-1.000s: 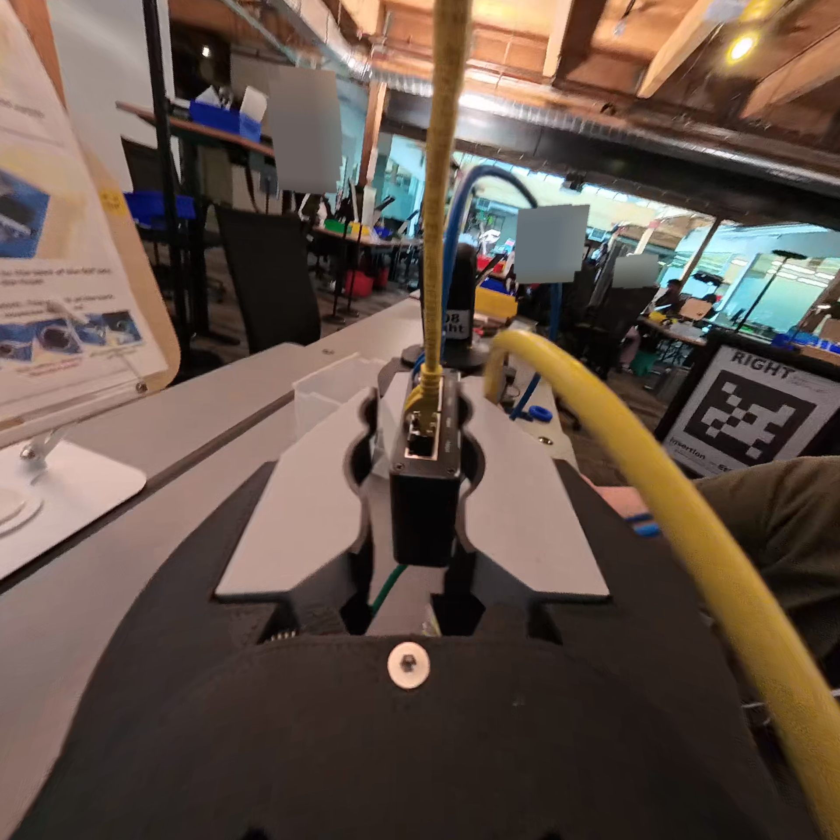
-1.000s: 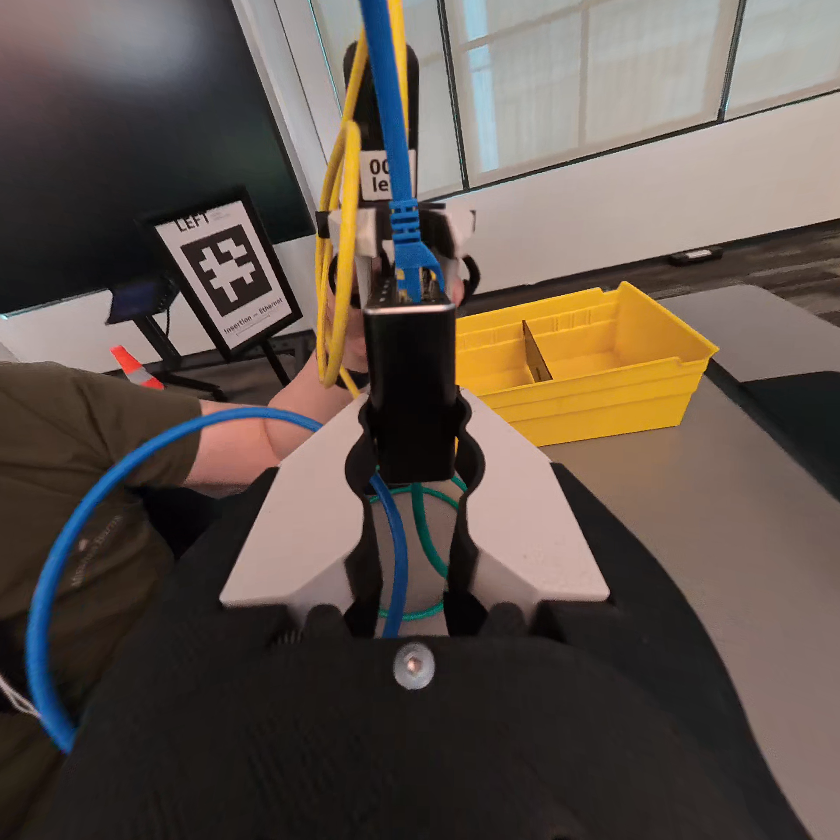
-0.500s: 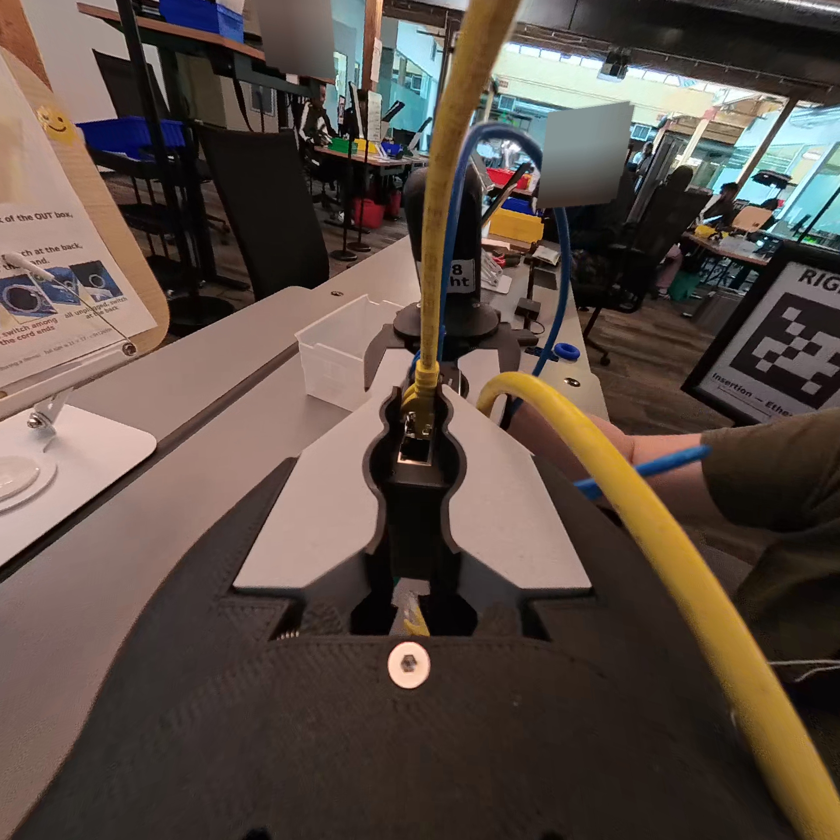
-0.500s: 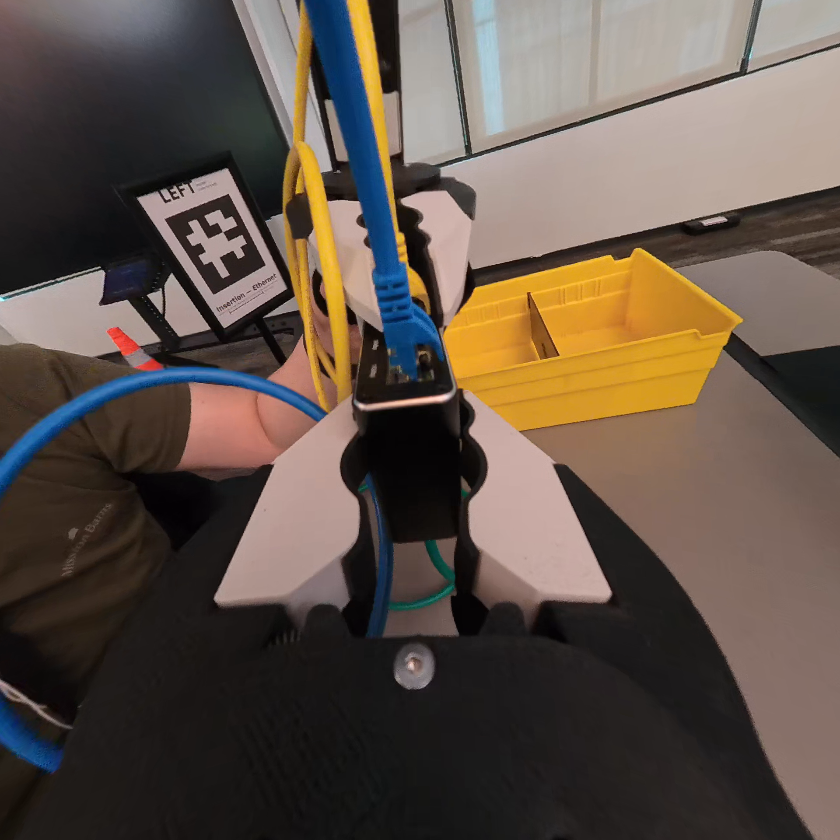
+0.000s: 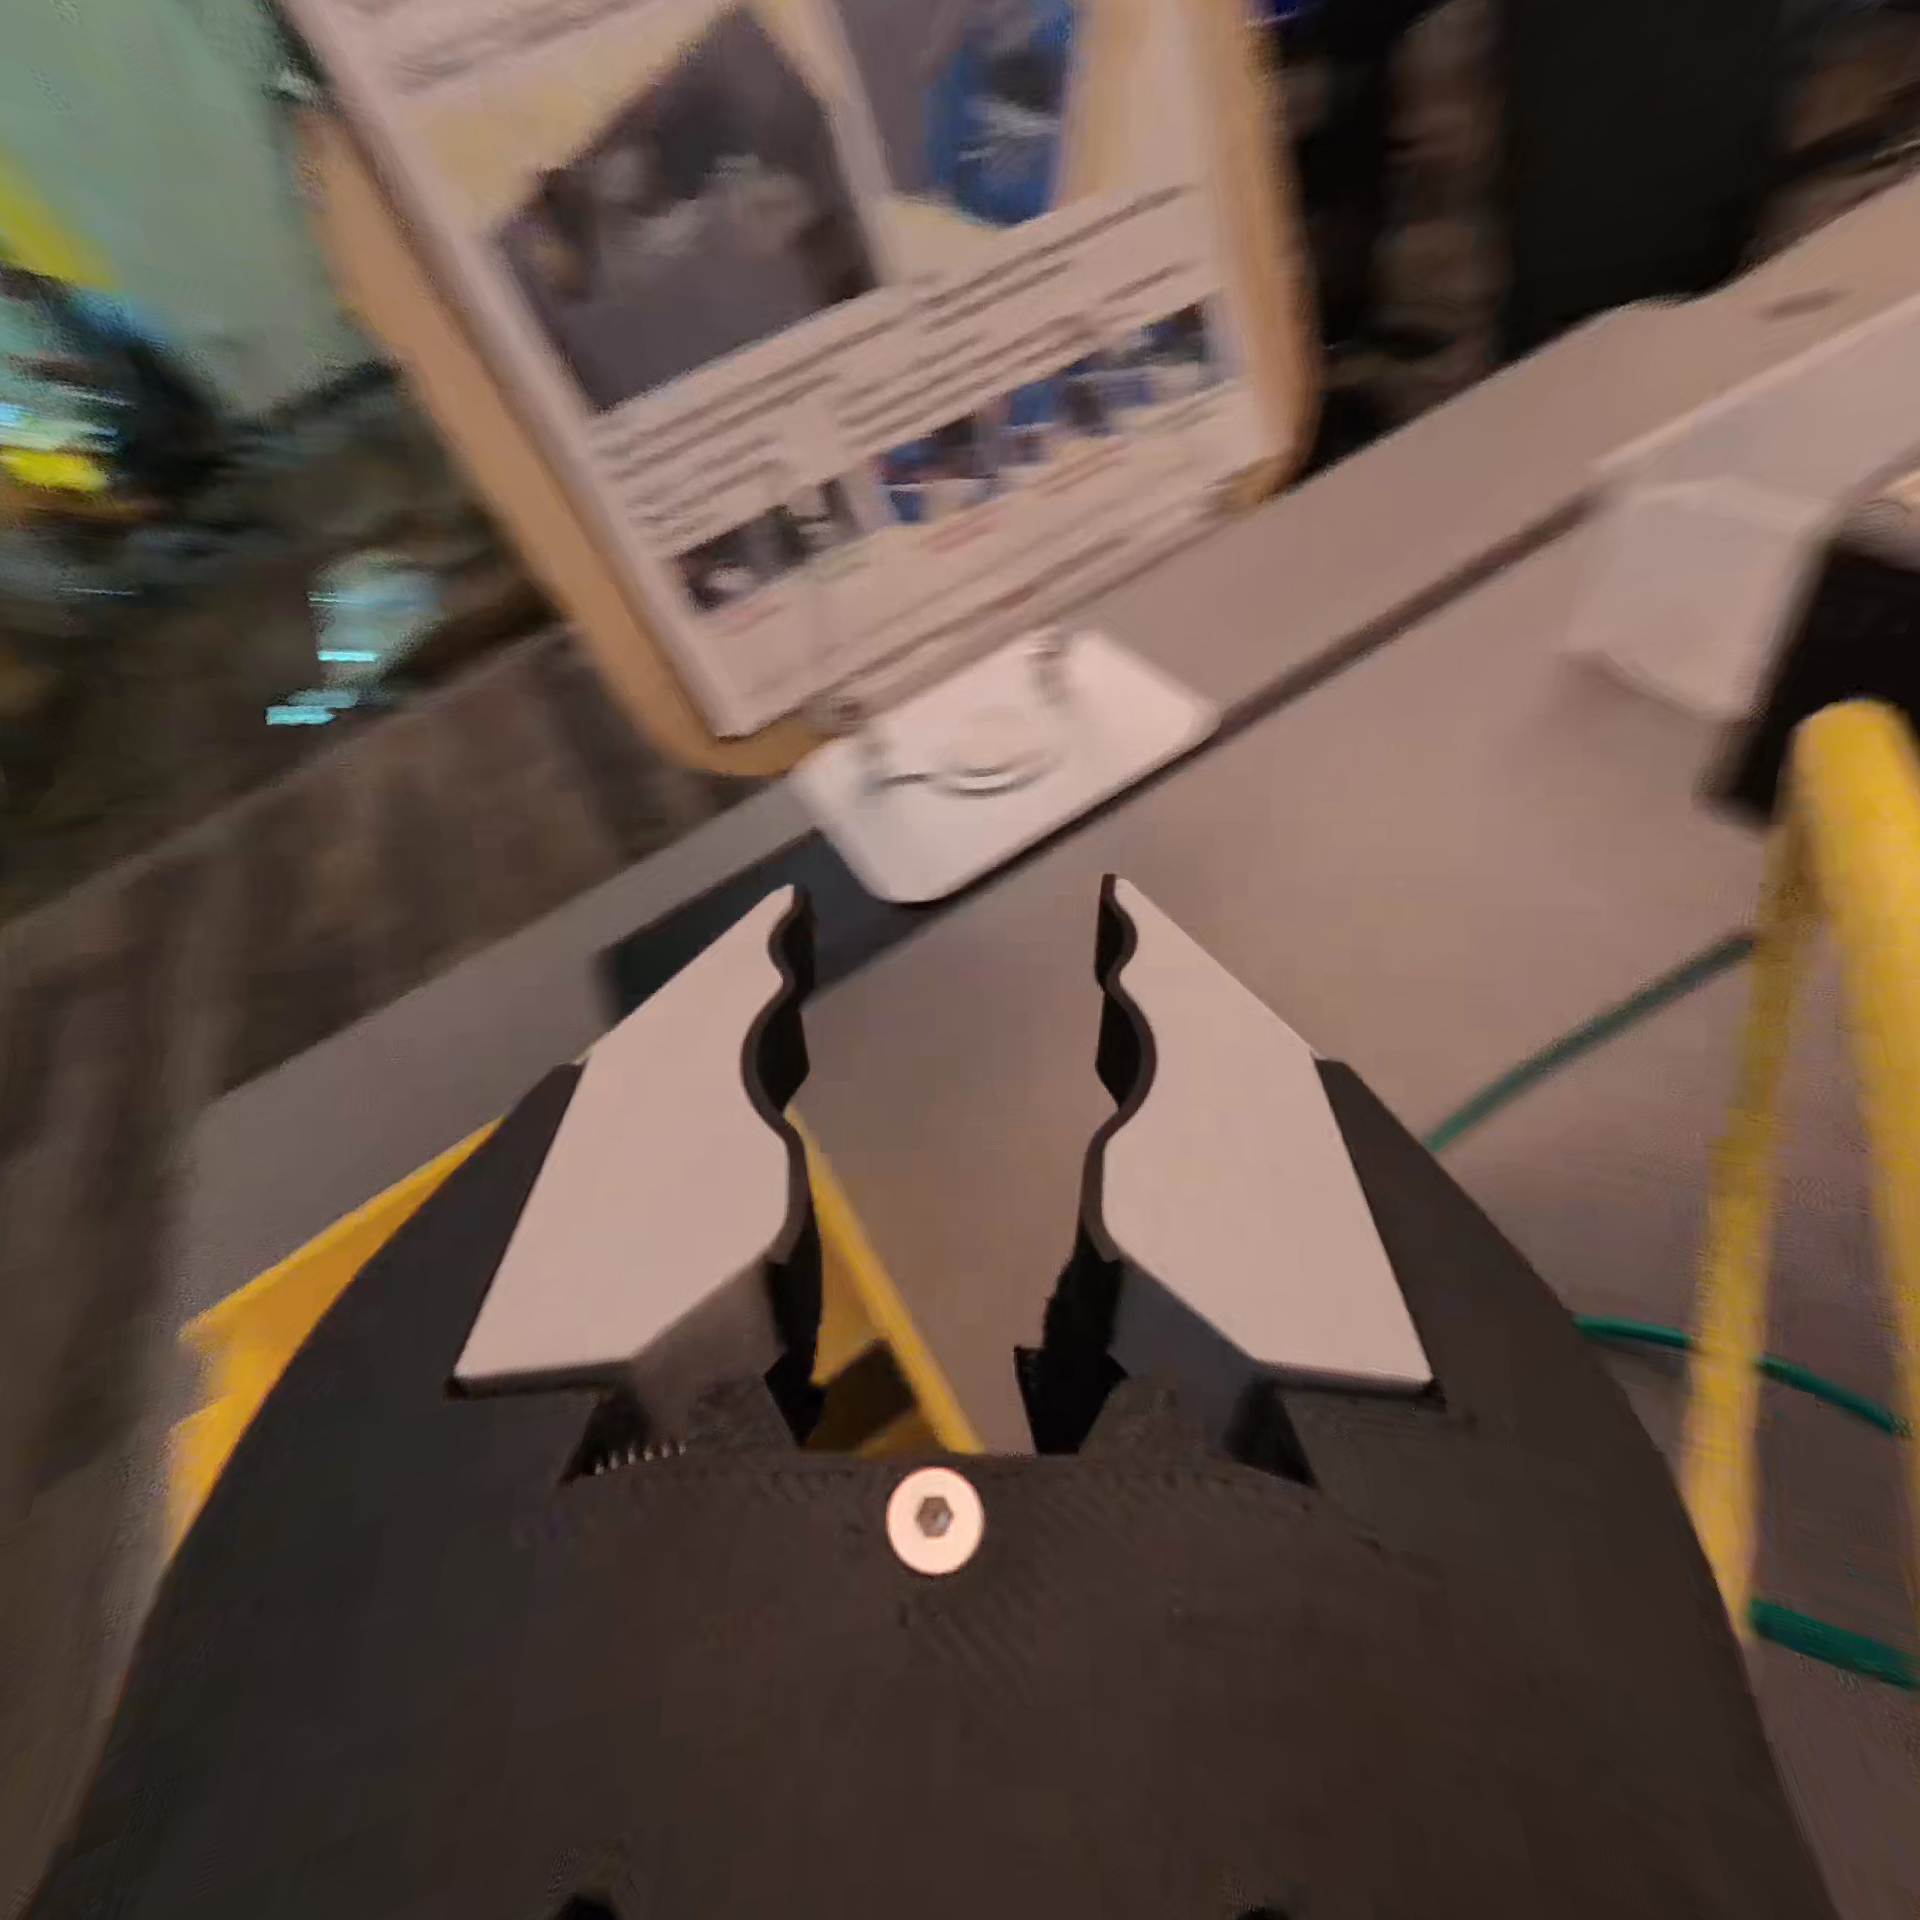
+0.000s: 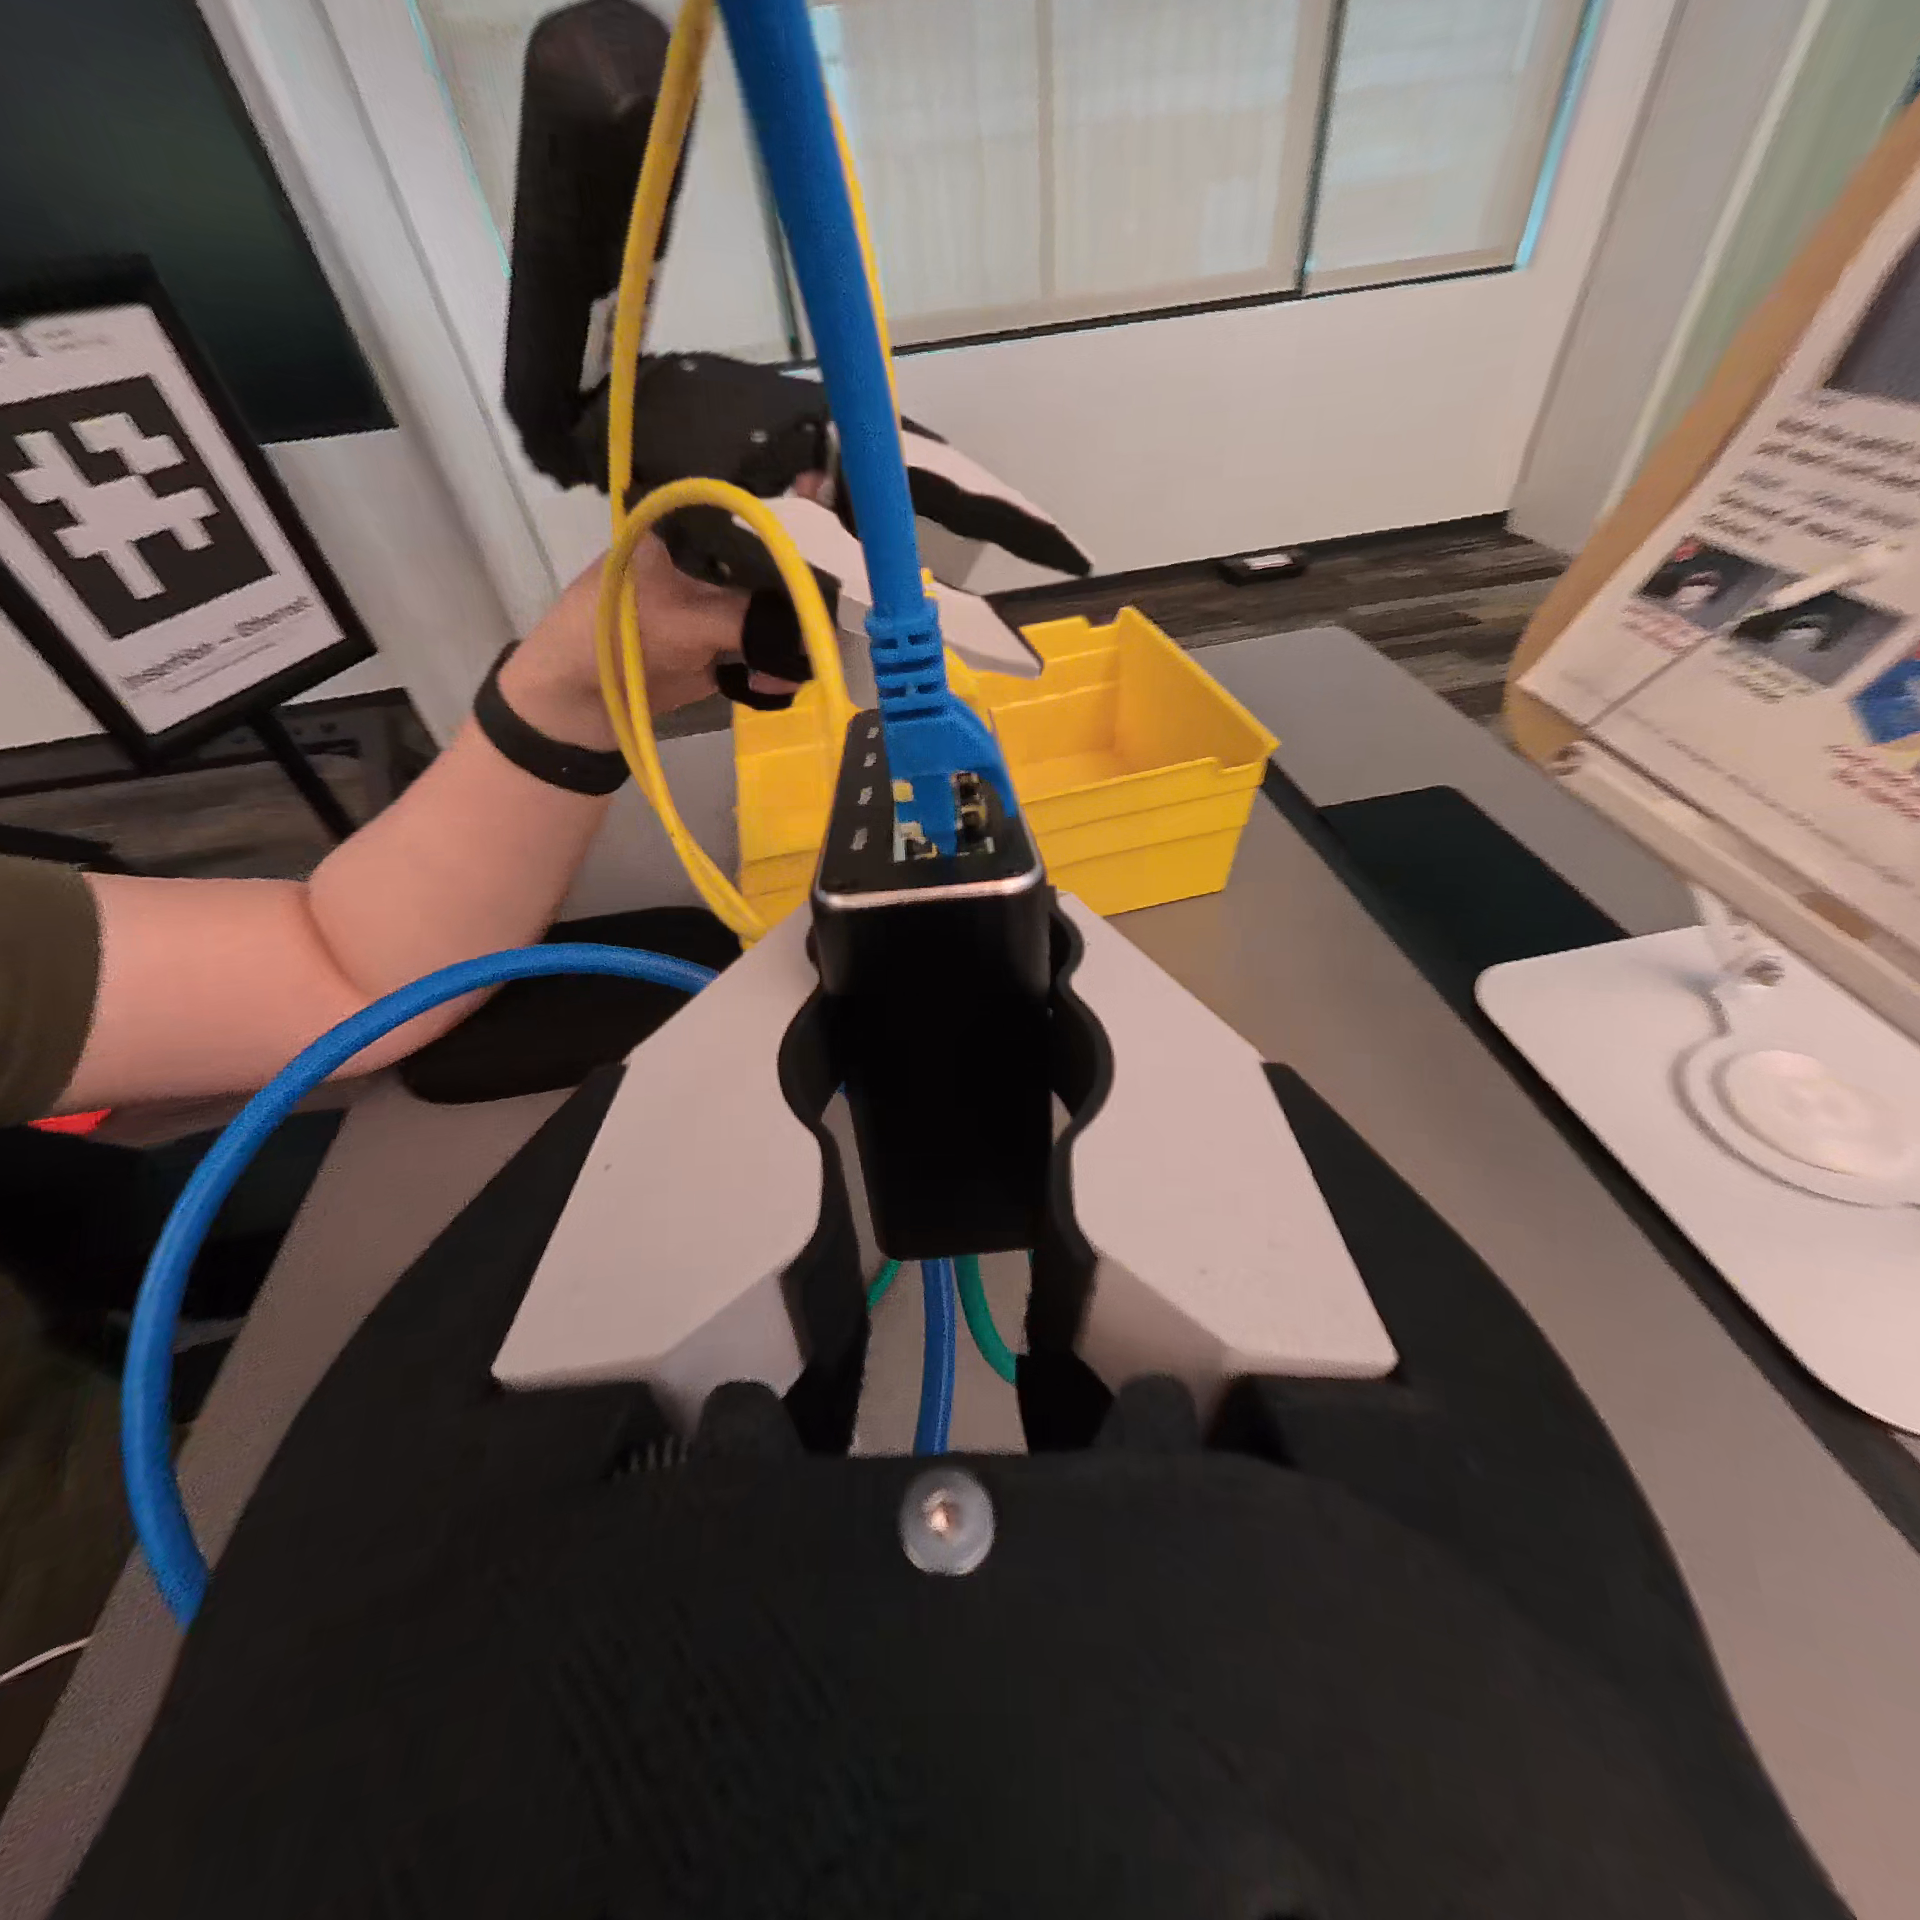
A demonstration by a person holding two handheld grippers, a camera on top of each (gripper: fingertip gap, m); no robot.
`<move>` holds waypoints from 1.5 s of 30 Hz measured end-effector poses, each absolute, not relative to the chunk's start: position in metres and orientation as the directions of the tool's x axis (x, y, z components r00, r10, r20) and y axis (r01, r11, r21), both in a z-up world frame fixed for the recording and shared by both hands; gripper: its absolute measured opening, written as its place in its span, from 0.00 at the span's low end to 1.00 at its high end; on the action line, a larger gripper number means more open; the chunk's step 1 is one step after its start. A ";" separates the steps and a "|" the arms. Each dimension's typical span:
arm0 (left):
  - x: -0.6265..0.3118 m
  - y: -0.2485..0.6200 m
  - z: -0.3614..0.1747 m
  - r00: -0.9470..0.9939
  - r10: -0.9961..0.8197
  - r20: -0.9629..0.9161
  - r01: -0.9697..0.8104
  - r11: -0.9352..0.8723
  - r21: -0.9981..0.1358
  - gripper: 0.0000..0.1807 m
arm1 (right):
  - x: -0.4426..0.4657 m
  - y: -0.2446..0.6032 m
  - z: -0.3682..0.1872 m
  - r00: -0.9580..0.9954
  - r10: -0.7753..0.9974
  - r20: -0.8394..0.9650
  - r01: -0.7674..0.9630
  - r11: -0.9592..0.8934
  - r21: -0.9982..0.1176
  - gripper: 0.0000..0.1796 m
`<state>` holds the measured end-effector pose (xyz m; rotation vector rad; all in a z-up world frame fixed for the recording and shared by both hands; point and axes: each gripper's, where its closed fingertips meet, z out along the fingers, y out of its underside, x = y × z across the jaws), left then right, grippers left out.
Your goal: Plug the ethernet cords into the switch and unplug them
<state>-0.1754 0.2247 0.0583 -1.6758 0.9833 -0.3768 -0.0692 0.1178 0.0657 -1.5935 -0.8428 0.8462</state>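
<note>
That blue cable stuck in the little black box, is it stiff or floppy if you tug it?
Probably springy rather than limp: the blue cable holds a smooth arc instead of drooping. Its plug sits in the black switch, so a tug would likely pull on the switch, though the right gripper clamps that firmly.

bin (image 6: pixel 1132 748) behind switch (image 6: pixel 935 1039), stand (image 6: pixel 1704 1122) right

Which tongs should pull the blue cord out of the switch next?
Left. The right tongs are shut on the switch, bracing it. The left tongs are open and empty, so they are free to grip the blue cord plugged into its ports.
</note>
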 end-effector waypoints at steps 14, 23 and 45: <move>-0.253 0.274 0.094 0.776 -0.112 -0.621 -0.623 0.020 -0.782 0.35 | 0.024 0.102 0.149 0.730 0.682 0.034 -0.076 0.130 -0.989 0.19; -0.243 0.253 0.121 0.804 -0.148 -0.576 -0.564 0.119 -0.817 0.35 | 0.048 0.104 0.141 0.870 0.488 0.069 0.053 0.046 -0.998 0.19; -0.219 0.222 0.127 0.797 -0.390 -0.462 -0.456 0.114 -0.883 0.36 | 0.173 0.116 0.392 0.927 -0.095 0.362 0.314 -0.329 -0.890 0.19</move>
